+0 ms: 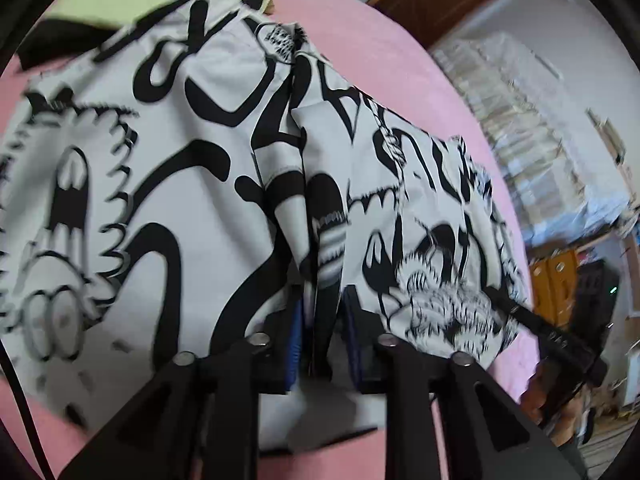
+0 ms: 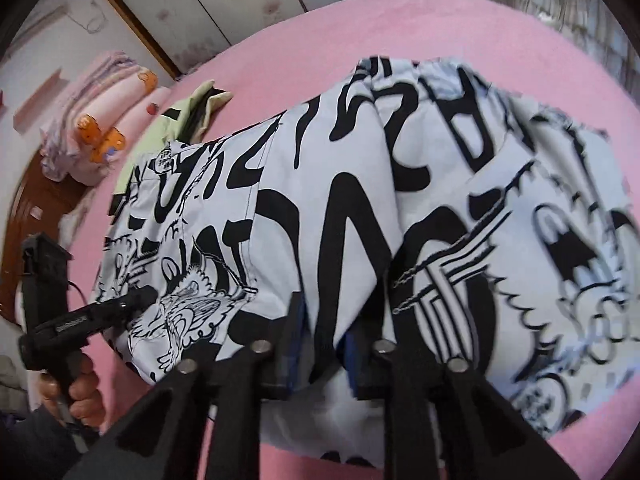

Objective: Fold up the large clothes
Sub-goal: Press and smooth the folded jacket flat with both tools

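Pinching folds of the black-and-white printed garment on the pink bed: left gripper and right gripper fingers both clamp fabric.

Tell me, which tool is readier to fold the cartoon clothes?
Right, though only just. Both have a ridge of the black-and-white garment between their fingers, but cloth fills the right tool gap, while the left tool shows slack beside its fold.
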